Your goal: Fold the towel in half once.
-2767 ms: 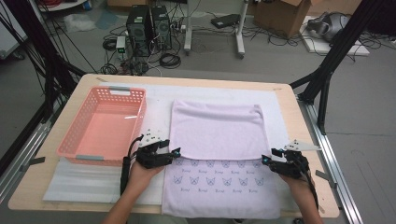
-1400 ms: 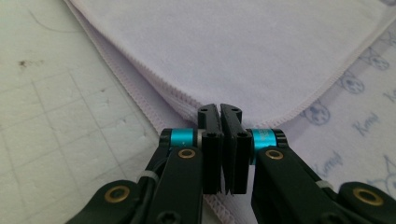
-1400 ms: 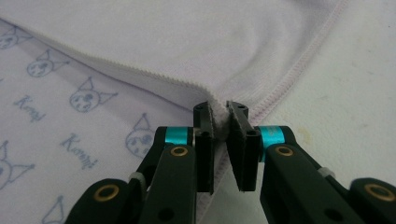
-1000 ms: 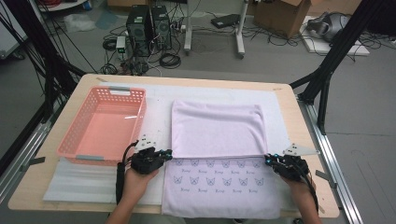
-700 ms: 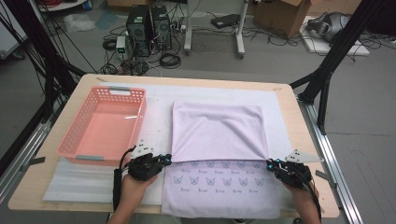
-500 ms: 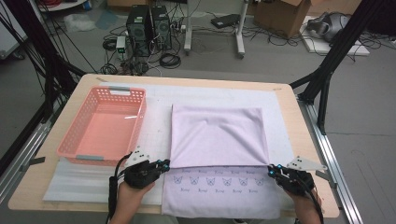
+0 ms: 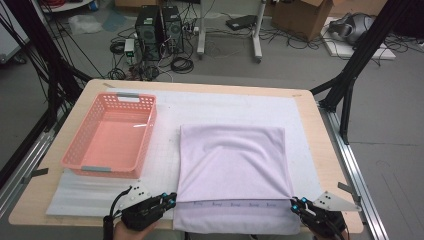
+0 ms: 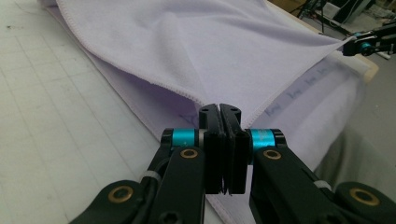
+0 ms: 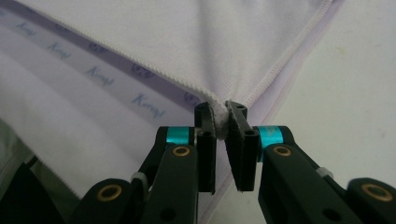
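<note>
A lavender towel (image 7: 232,160) lies folded over on the white mat, its upper layer drawn almost to the near edge. A narrow strip of the lower layer with printed marks shows in front. My left gripper (image 7: 172,200) is shut on the upper layer's near left corner; in the left gripper view the jaws (image 8: 219,109) pinch the hemmed corner of the towel (image 8: 187,42). My right gripper (image 7: 295,202) is shut on the near right corner, and the right gripper view shows the towel (image 9: 187,37) bunched between its pads (image 9: 221,112). The right gripper (image 8: 364,44) also appears far off in the left gripper view.
A pink plastic basket (image 7: 107,137) stands empty at the left of the table. The white mat (image 7: 225,102) covers most of the wooden table (image 7: 320,145). Black frame posts, computers and cables stand on the floor beyond the far edge.
Both grippers have pulled the towel's upper layer toward the near edge. The printed strip of the lower layer has narrowed from a wide band to a thin one.
</note>
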`<action>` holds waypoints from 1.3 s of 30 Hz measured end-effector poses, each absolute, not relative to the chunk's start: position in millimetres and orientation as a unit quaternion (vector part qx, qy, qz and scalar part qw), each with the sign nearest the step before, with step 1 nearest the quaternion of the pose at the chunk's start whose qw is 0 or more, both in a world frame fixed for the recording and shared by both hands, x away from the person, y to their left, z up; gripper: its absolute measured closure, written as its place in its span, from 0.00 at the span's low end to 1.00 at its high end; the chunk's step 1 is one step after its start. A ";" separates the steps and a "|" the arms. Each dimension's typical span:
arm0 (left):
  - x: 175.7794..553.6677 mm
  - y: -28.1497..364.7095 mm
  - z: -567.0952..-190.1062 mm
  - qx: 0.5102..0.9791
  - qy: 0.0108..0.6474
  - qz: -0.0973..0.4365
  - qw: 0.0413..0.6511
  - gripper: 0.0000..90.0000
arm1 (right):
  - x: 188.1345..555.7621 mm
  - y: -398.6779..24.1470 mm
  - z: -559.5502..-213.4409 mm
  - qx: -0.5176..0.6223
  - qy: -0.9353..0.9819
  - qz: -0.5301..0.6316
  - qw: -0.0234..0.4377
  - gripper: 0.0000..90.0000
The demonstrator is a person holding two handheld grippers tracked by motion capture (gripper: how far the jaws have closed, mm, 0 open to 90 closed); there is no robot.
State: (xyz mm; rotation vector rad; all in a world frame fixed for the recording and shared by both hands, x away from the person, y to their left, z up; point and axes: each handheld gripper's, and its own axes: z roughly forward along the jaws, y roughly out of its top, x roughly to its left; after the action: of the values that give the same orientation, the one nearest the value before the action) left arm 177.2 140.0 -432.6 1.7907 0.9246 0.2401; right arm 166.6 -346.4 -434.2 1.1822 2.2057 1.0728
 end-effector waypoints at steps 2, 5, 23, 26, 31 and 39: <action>172.3 141.1 -432.4 0.751 0.384 0.098 0.528 0.98 | 160.2 -346.0 -433.9 0.425 0.793 0.385 0.206 0.92; 165.6 143.6 -431.8 0.750 0.383 0.093 0.531 0.98 | 150.6 -345.6 -431.1 0.422 0.793 0.386 0.207 0.92; 199.2 144.0 -436.1 0.735 0.390 0.107 0.545 0.56 | 162.5 -355.0 -420.5 0.465 0.748 0.428 0.205 0.59; 210.7 136.9 -437.1 0.736 0.389 0.106 0.544 0.56 | 180.4 -348.1 -425.2 0.462 0.758 0.410 0.210 0.59; 231.4 127.6 -440.5 0.744 0.391 0.105 0.532 0.55 | 212.6 -338.9 -431.5 0.452 0.770 0.403 0.202 0.59; 256.5 120.2 -444.0 0.749 0.396 0.101 0.522 0.55 | 246.8 -322.8 -434.5 0.428 0.790 0.398 0.186 0.57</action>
State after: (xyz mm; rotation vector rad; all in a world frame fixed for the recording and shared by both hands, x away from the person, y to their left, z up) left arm 256.5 120.2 -444.0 1.7934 0.9495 0.2422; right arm 246.8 -322.8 -434.5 1.2052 2.2242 1.1209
